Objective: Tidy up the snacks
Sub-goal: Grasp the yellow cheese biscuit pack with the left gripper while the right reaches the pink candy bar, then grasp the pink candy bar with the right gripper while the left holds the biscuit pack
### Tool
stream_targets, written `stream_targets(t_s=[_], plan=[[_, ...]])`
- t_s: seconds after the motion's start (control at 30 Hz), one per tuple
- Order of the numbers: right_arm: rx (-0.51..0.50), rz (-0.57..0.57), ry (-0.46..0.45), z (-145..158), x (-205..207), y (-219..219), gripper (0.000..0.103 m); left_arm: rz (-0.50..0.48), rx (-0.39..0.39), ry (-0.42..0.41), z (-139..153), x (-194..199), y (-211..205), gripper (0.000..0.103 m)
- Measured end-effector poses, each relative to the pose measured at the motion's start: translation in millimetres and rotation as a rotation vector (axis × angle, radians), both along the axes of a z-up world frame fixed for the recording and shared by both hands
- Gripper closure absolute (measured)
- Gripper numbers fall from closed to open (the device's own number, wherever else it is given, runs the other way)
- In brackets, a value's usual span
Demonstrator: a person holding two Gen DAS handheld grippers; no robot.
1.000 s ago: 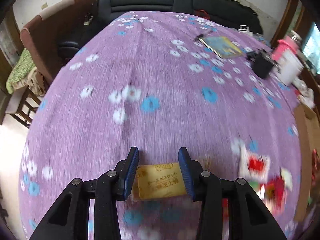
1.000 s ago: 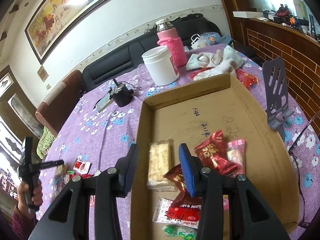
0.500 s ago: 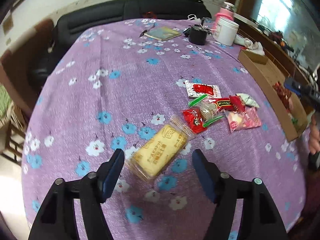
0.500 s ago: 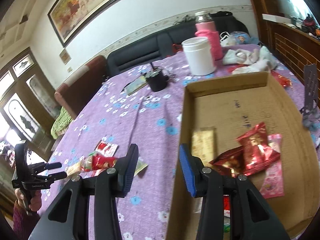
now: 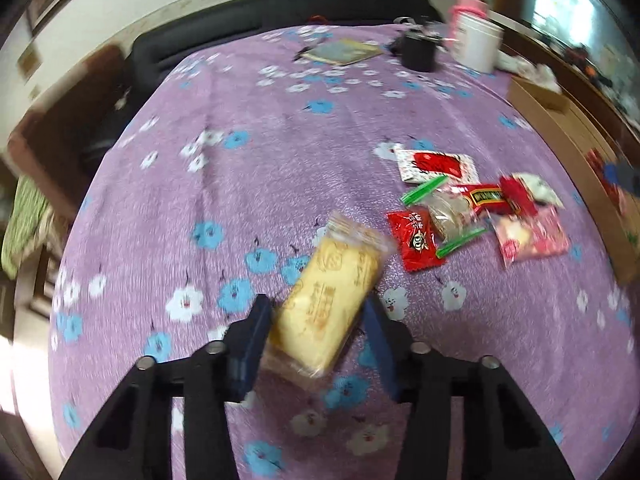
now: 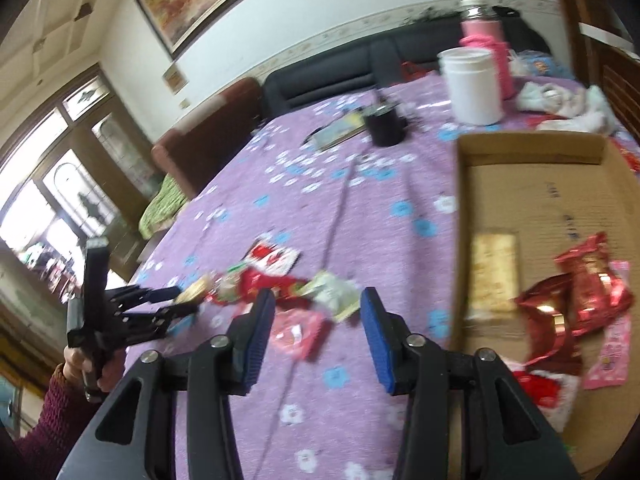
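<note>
The yellow biscuit pack [image 5: 328, 304] is clamped in the just-closing left gripper [image 5: 316, 344] for transfer to the cardboard tray [image 6: 532, 200]; the right gripper [image 6: 318, 332], just opening, is held empty above the loose snacks [image 6: 280, 280].

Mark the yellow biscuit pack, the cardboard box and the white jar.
yellow biscuit pack [image 5: 328, 300], left wrist view, middle of wrapper
cardboard box [image 6: 532, 200], right wrist view, bare floor
white jar [image 6: 474, 88], right wrist view, side wall
</note>
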State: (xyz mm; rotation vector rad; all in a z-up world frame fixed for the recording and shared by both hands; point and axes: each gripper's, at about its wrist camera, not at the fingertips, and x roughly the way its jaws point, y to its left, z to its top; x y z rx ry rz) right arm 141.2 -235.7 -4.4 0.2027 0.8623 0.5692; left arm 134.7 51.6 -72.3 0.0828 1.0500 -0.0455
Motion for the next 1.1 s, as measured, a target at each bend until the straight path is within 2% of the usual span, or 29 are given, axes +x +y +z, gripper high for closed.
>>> stream_targets(t_s=[0.17,0.3,0.5,0.63,0.7,0.87,1.03,1.1], plan=[[0.001,0.092,0.118,-11,12,32,0.053,0.188,-0.007,0.065,2,8,-4,0.059],[-0.021,0.131,0.157,-19,27,53,0.053,0.234,-0.030,0.060,1,19,-8,0.059],[-0.058,0.142,0.189,-39,37,63,0.053,0.224,-0.066,-0.017,-2,21,-5,0.059],[-0.050,0.222,0.229,-47,20,72,0.053,0.198,-0.067,-0.053,-2,18,-5,0.059],[-0.092,0.274,0.202,-45,5,82,0.053,0.201,-0.068,-0.059,-2,18,-5,0.059],[-0.237,0.261,0.049,-42,-3,99,0.053,0.211,-0.058,-0.069,-1,17,-6,0.062],[-0.193,0.278,0.011,-52,-1,100,0.053,0.219,-0.059,-0.074,-1,17,-5,0.065],[-0.201,0.300,-0.003,-52,-3,101,0.077,0.223,-0.063,-0.076,0,17,-4,0.067]])
